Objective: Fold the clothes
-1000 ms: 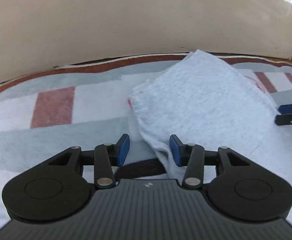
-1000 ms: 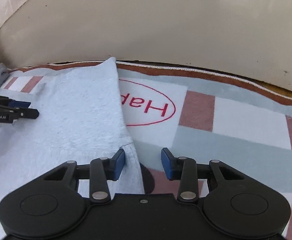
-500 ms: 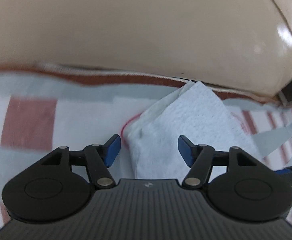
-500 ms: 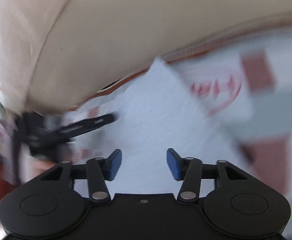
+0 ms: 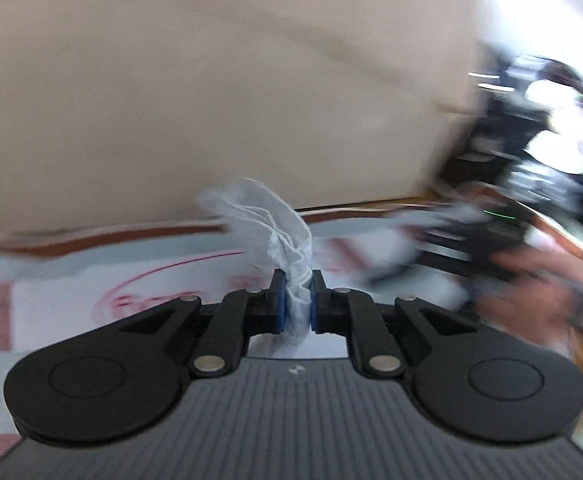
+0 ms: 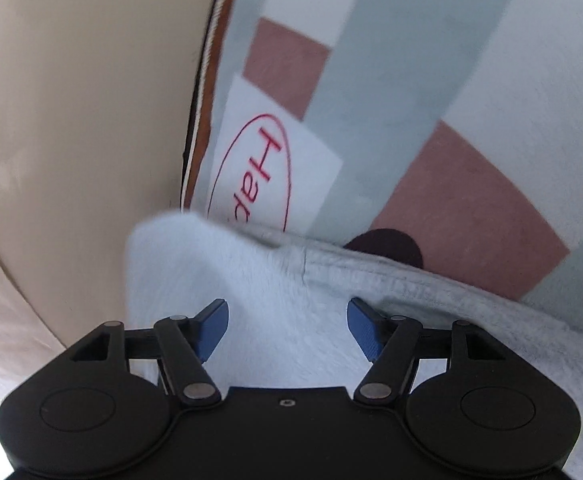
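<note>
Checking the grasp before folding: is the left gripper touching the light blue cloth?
Touching. The left wrist view shows the left gripper clamped on bunched light blue cloth.

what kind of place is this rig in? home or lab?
Probably a home, likely a bed or sofa: a plush patchwork blanket printed with a red oval reading "Hap…", a padded cream backrest behind it, and a light blue garment. Blurred clutter at right in the left wrist view.

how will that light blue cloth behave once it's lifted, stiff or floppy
Probably floppy: the light blue cloth bunches into wrinkles where the left tool pinches it. Likely light, since a small pinch holds it. The rest, under the open right tool, will probably drape and trail.
</note>
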Available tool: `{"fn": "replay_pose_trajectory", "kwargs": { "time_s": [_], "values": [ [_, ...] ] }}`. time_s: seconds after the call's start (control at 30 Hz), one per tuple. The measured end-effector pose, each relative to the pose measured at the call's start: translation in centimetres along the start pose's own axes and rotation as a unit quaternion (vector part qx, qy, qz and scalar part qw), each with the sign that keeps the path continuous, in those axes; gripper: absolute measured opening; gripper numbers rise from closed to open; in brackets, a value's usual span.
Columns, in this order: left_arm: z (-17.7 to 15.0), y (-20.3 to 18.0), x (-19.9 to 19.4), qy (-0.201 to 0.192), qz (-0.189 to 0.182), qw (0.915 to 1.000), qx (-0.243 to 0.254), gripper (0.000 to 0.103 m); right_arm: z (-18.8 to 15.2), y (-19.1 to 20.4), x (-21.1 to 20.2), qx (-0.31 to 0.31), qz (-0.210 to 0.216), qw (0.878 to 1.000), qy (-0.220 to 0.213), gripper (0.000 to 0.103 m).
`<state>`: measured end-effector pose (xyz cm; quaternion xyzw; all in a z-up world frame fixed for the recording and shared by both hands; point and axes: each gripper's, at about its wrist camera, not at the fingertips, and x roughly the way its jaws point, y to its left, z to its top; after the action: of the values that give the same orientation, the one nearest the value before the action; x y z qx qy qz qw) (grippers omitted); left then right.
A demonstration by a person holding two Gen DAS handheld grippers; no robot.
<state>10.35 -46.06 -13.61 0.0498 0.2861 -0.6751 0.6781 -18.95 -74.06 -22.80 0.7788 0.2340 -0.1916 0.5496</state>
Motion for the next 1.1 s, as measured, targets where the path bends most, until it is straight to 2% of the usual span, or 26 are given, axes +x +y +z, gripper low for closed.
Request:
{"fn": "replay_pose_trajectory", "kwargs": {
  "time_s": [0.07,0.1,0.17,0.27,0.37,0.43,0.5,0.53,0.57,0.6,0.63,0.67,0.7,0.77,0.8,0.83,0.87,0.9,0.93,1.0,1.03,1.1],
  "values": [
    [-2.2,-2.8,-1.6,0.022,-0.034,0.9964,0.075,0.011,0.0,-0.4,-0.2,0.006,0.009,1.0,0.004,0.072],
    [-3.4,-3.9,-1.8,0.043,-0.038,0.9929,0.104,0.011,0.0,-0.5,-0.2,0.006,0.012,1.0,0.005,0.072],
    [-6.4,-5.7,-2.1,0.089,-0.03,0.983,0.158,0.011,0.0,-0.7,-0.4,0.005,0.015,1.0,0.008,0.072],
    [-9.7,-5.9,-2.2,0.139,-0.001,0.975,0.173,0.01,-0.2,-0.9,-0.5,0.007,0.023,1.0,0.006,0.072],
    [-10.5,-4.4,-2.7,0.158,0.016,0.9799,0.121,0.01,-0.5,-1.0,-0.6,0.001,0.026,1.0,0.007,0.072],
    [-10.1,-3.3,-2.6,0.172,0.004,0.983,0.066,0.011,-0.8,-1.0,-0.8,-0.008,0.027,1.0,0.006,0.072],
    [-9.8,-2.4,-2.5,0.189,-0.002,0.9818,0.015,0.013,-1.3,-0.8,-1.0,-0.025,0.026,0.999,0.003,0.072],
    [-9.4,-1.9,-2.4,0.186,0.002,0.9824,-0.015,0.015,-1.7,-0.7,-1.1,-0.04,0.024,0.999,0.0,0.071],
    [-9.3,-1.1,-2.4,0.18,0.004,0.9823,-0.053,0.017,-2.2,-0.3,-1.2,-0.068,0.016,0.998,-0.005,0.063],
    [-9.1,-0.4,-2.4,0.174,0.005,0.9806,-0.089,0.018,-2.8,0.3,-1.3,-0.109,-0.005,0.994,-0.012,0.05],
    [-8.9,0.1,-2.4,0.172,0.005,0.9774,-0.124,0.018,-3.7,1.2,-1.2,-0.17,-0.036,0.985,-0.011,0.012],
    [-8.8,0.7,-2.4,0.168,0.007,0.9733,-0.157,0.018,-4.5,2.2,-1.1,-0.234,-0.069,0.97,-0.009,0.011],
    [-8.7,1.0,-2.5,0.161,0.016,0.9688,-0.187,0.019,-5.3,3.1,-1.0,-0.297,-0.102,0.95,-0.008,0.011],
    [-9.0,1.2,-2.7,0.149,0.03,0.9589,-0.239,0.028,-7.0,4.4,-1.6,-0.396,-0.119,0.91,-0.013,0.011],
    [-9.3,1.3,-2.5,0.149,0.031,0.9535,-0.26,0.034,-7.7,4.9,-1.8,-0.444,-0.134,0.886,-0.013,0.012],
    [-9.8,1.6,-2.1,0.156,0.028,0.9471,-0.279,0.036,-8.5,5.0,-1.8,-0.49,-0.163,0.856,-0.006,0.022],
    [-10.2,1.9,-1.7,0.163,0.025,0.9402,-0.298,0.036,-9.3,5.0,-1.7,-0.533,-0.194,0.823,0.003,0.026],
    [-10.5,2.3,-1.4,0.165,0.02,0.9346,-0.314,0.036,-9.7,5.1,-1.9,-0.557,-0.2,0.806,0.008,0.028],
    [-10.7,2.6,-1.2,0.157,0.015,0.9327,-0.325,0.036,-9.9,5.0,-2.3,-0.555,-0.201,0.807,0.012,0.033],
    [-10.5,3.3,-0.9,0.151,0.01,0.9275,-0.342,0.036,-9.1,5.0,-3.1,-0.499,-0.185,0.846,0.019,0.043],
    [-10.4,3.2,-0.8,0.152,0.01,0.9285,-0.339,0.036,-8.6,5.1,-3.5,-0.468,-0.177,0.866,0.022,0.049],
    [-10.2,3.2,-0.5,0.153,0.01,0.9306,-0.332,0.036,-7.9,3.8,-3.9,-0.405,-0.135,0.904,0.03,0.054]
  ]
}}
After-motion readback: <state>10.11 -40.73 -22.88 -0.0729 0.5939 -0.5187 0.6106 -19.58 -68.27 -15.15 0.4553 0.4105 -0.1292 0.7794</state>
